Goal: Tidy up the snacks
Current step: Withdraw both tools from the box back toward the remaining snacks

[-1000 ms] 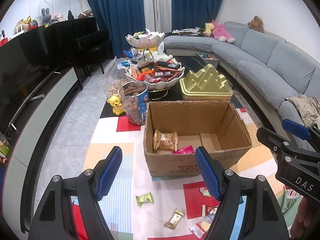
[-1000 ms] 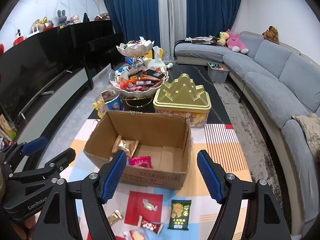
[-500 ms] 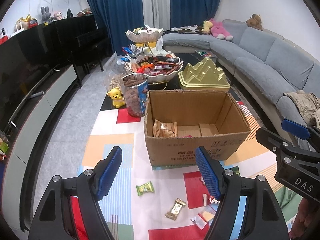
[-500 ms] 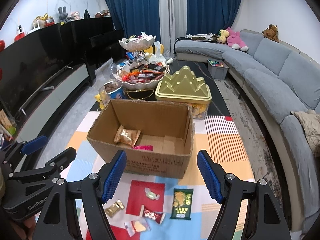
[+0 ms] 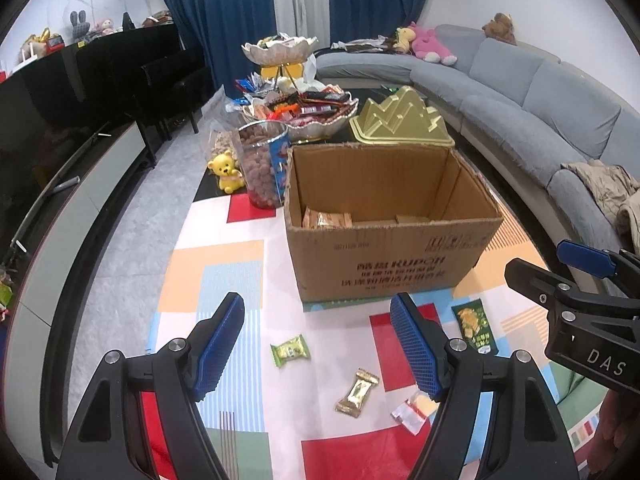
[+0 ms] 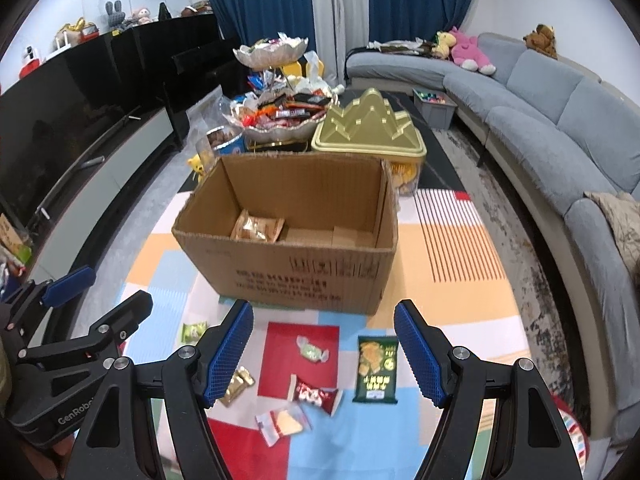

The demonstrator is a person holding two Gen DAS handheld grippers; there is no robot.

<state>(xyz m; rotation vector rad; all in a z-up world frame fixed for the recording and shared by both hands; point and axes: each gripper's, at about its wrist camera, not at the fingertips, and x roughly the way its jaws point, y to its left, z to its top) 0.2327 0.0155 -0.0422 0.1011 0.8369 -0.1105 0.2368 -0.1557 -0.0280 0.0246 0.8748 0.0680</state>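
Between the left gripper's (image 5: pixel 318 342) spread fingers, nothing held: a green candy (image 5: pixel 290 349) lies on the mat (image 5: pixel 208 276) just below the gap, a gold bar (image 5: pixel 357 391) lower and nearer the right finger, and a clear wrapper (image 5: pixel 410 414) partly hidden behind that finger. Beyond the fingertips stands the open box (image 5: pixel 384 248), one tan packet (image 5: pixel 326 219) visible inside at its left. Outside the right finger, a dark green pouch (image 5: pixel 474 330) lies flat on the mat near the box's front corner. Past the box's left corner sit a nut jar (image 5: pixel 262 160) and a yellow bear (image 5: pixel 228 172).

Right gripper (image 6: pixel 324 348) also has fingers spread and empty. Inside its gap on the mat: a pale green candy (image 6: pixel 311 350), a red candy (image 6: pixel 316 394) below it, a clear wrapper (image 6: pixel 284 420) lowest, and the dark green pouch (image 6: pixel 376 368) close to the right finger. The gold bar (image 6: pixel 237 386) lies right at the left finger's tip, partly covered; the green candy (image 6: pixel 193 331) lies outside that finger. The box (image 6: pixel 292 252) is just beyond the fingertips, tan packet (image 6: pixel 256 228) inside.

Behind the box in both views: a gold tin (image 6: pixel 370 128) and a tiered snack bowl (image 6: pixel 280 120). Each gripper shows at the edge of the other's view, apart from everything.
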